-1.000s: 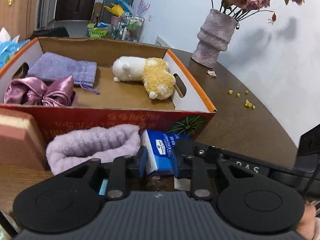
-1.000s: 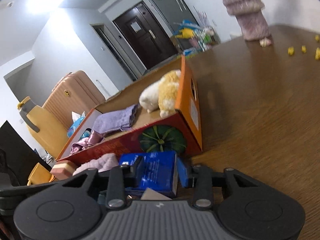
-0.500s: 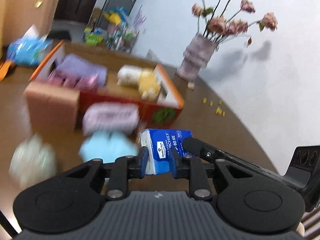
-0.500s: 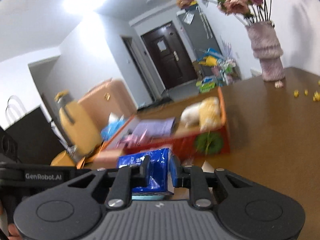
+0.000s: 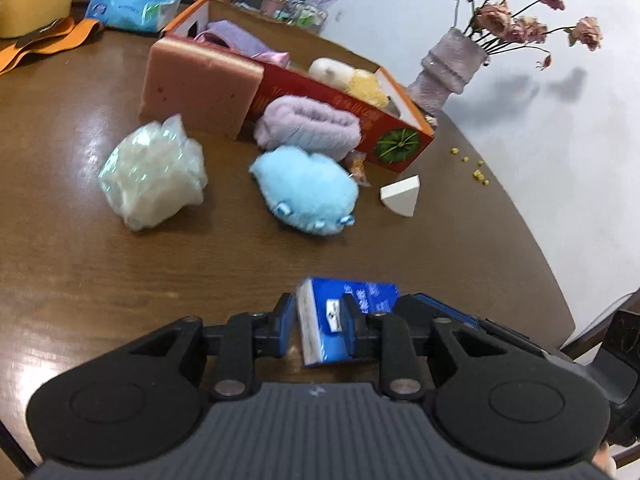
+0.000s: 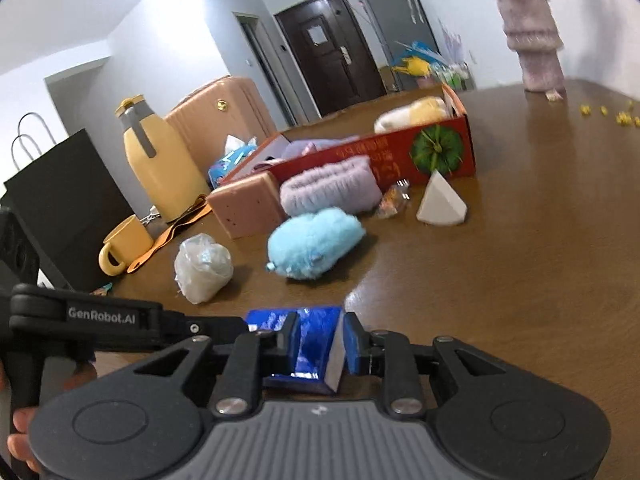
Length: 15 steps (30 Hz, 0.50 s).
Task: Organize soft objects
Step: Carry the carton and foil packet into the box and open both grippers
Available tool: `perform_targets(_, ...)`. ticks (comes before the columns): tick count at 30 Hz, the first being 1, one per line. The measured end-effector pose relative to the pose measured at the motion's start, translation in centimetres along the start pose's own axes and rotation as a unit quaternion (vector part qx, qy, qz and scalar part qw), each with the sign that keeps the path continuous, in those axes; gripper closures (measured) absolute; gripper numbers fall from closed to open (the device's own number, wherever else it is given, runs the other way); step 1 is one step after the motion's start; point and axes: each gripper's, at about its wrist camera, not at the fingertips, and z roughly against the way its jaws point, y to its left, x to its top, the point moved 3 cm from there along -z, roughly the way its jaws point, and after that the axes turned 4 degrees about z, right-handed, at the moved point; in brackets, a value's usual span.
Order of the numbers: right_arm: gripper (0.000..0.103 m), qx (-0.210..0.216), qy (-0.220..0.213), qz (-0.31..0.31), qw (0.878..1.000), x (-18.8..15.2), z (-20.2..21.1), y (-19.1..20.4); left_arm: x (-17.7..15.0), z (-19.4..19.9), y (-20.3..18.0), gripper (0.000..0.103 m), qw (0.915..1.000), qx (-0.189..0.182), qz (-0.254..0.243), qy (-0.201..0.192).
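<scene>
Left wrist view is showing the left tongs (image 5: pixel 316 320) pinching one end of a blue tissue pack (image 5: pixel 340 326), which is hanging just above the brown worktop (image 5: pixel 80 272), near its front edge. The right tongs (image 6: pixel 318 340) are pinching the same pack (image 6: pixel 310 344) from the other end, so both are sharing the load; whether the pack is touching the wood is hard to judge through the fisheye. Farther back, a fluffy blue plush (image 5: pixel 308 192) is lying beside a crinkled clear bag (image 5: pixel 154 174), and a rolled lilac towel (image 5: pixel 308 126) is resting against the red cardboard box (image 5: pixel 344 104). Inside the box, a white and yellow plush (image 5: pixel 348 78) is sitting near the right end. A pink sponge block (image 5: pixel 200 84) is leaning on the box front, and a white wedge (image 5: pixel 402 198) is sitting apart on the wood.
</scene>
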Motion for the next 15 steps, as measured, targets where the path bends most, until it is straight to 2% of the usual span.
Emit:
perform_targets(4,0.079,0.005,0.016,-0.008,1.000,0.5,-0.7,-0.4,-0.4,-1.3,-0.4,0.078,0.9998,-0.006,-0.011,0.016)
perform_targets(8,0.075,0.006,0.039,0.015,0.999,-0.2,-1.5,0.1,-0.8,-1.4,-0.8,0.074,0.9986,0.010,-0.051,0.001)
perform_targets(11,0.076,-0.002,0.032,0.037,0.999,-0.7,-1.5,0.5,-0.8,-1.7,-0.2,0.074,0.9990,-0.003,-0.044,0.005)
perform_targets(15,0.075,0.010,0.038,0.009,0.999,-0.6,-1.7,-0.3,-0.7,-1.8,0.3,0.073,0.9993,-0.017,-0.033,0.010)
